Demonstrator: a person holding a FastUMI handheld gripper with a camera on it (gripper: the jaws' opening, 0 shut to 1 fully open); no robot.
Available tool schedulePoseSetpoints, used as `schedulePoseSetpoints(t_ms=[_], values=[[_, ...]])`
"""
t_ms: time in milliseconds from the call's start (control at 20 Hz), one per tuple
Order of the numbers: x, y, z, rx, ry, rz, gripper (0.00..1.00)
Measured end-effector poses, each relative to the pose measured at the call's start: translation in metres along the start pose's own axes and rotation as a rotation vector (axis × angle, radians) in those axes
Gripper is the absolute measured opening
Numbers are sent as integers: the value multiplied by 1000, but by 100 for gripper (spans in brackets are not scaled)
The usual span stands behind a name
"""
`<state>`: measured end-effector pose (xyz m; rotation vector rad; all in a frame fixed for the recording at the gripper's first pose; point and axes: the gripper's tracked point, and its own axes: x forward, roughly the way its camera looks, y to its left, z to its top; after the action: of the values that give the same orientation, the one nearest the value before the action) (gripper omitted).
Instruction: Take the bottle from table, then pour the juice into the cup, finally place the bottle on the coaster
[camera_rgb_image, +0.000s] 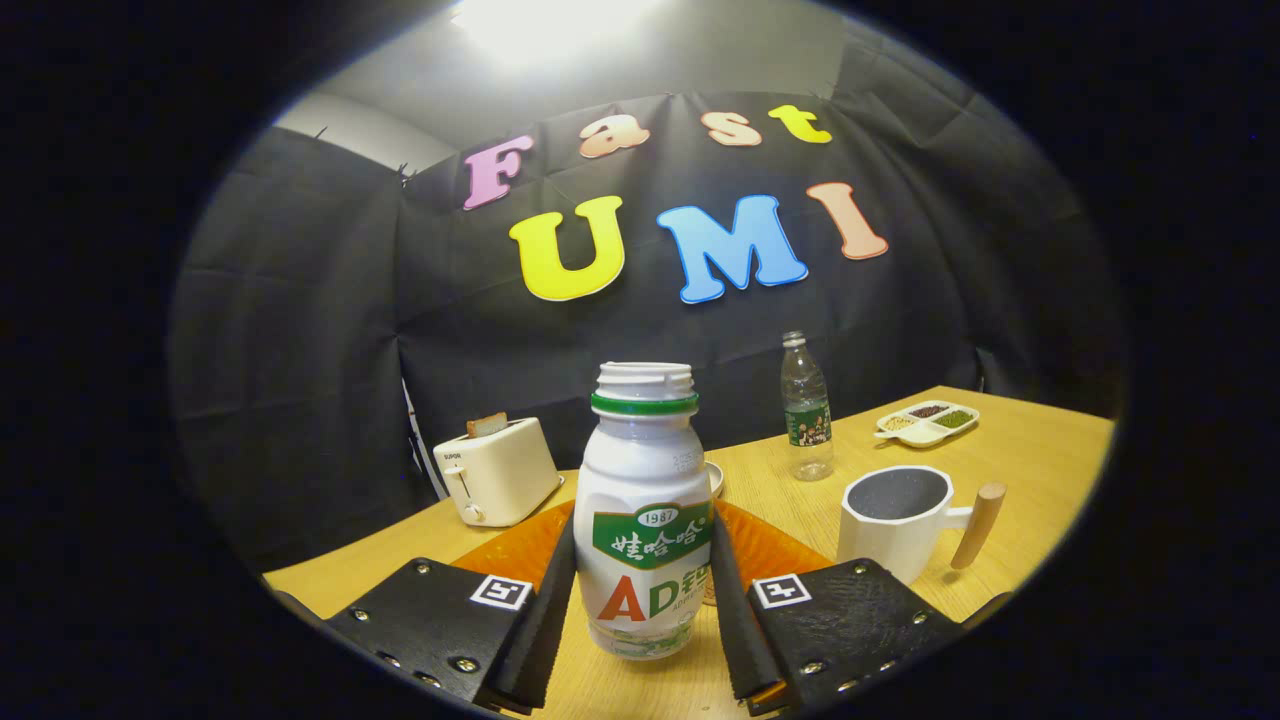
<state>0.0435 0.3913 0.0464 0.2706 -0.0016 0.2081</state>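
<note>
A white juice bottle (645, 520) with a green neck ring and no cap stands upright between my fingers. My gripper (642, 530) is shut on it, with one finger pressed against each side of its label. Its base is at the wooden table (1010, 450); I cannot tell whether it touches. Right behind the bottle lies an orange coaster (500, 555), showing on both sides of it. The white cup (895, 515) with a wooden handle stands beyond my right finger, mouth up.
A cream toaster (498, 470) holding a slice of toast sits at the far left by the black cloth wall. A clear water bottle (806, 410) and a divided white dish (928, 422) of grains stand farther back on the right. A small white bowl rim (715, 478) peeks out behind the juice bottle.
</note>
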Motion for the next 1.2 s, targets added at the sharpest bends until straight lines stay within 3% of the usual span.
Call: schedulePoseSetpoints(t_ms=[650, 950, 1200], values=[[23, -9, -21, 306, 103, 39, 65], [21, -15, -9, 655, 29, 119, 65], [19, -26, -5, 762, -1, 116, 65]])
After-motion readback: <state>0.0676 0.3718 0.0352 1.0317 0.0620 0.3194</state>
